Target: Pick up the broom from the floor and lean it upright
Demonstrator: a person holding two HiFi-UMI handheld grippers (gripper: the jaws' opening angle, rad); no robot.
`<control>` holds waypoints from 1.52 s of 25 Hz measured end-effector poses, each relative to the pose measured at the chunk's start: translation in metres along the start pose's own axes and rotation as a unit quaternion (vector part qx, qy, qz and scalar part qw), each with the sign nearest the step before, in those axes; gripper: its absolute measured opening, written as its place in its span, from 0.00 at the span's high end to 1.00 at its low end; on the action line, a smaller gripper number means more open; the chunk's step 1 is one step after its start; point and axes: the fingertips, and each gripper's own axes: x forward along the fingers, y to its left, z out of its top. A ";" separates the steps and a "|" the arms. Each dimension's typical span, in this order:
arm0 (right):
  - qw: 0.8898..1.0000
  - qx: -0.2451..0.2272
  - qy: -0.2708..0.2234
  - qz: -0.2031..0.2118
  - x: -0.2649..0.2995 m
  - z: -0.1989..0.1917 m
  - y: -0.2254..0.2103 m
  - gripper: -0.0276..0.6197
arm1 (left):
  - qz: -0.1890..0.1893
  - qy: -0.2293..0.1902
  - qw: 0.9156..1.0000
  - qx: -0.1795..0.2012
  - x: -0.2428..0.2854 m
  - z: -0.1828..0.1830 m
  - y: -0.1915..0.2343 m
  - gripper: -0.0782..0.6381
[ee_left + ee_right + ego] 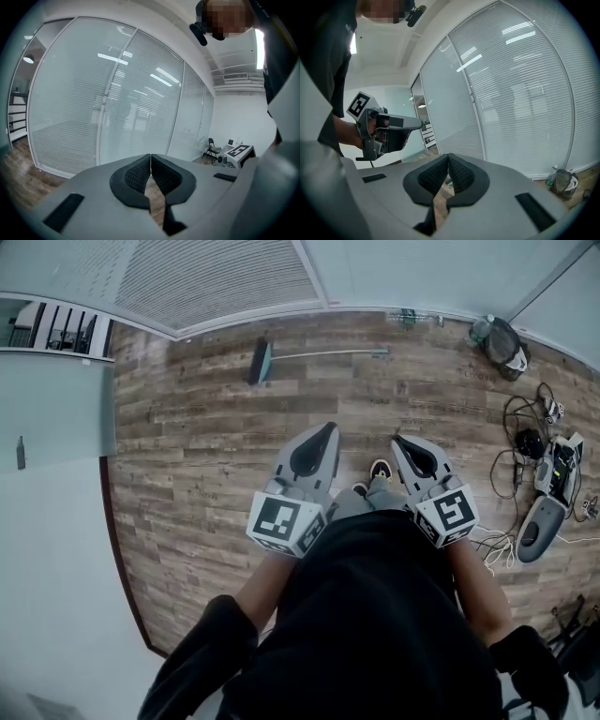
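The broom (319,354) lies flat on the wooden floor (206,446), just beside the glass wall with blinds (216,277), its brush head to the left and its handle running right. Well apart from it, nearer the person, the left tongs (329,428) and the right tongs (398,439) point toward it side by side, both pressed together with nothing between them. A dark bag (506,343) and cables (525,442) lie off to the right

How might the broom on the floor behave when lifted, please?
The broom has a long thin handle, so probably stiff and light. Its head sits at one end, so that end would likely sag. The wide head should stop it rolling.
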 end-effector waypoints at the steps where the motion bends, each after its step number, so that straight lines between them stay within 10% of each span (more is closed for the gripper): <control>1: 1.000 0.000 0.000 0.003 0.003 -0.001 -0.005 0.93 | -0.001 0.001 1.000 0.003 0.005 0.000 -0.002 0.86; 12: 1.000 0.029 0.011 0.005 0.040 0.005 -0.030 0.93 | -0.016 0.030 0.999 -0.010 0.040 -0.002 0.012 0.86; 38: 0.994 -0.060 0.073 0.047 0.203 0.058 -0.012 0.93 | 0.030 -0.017 0.995 -0.092 0.051 0.021 0.200 0.86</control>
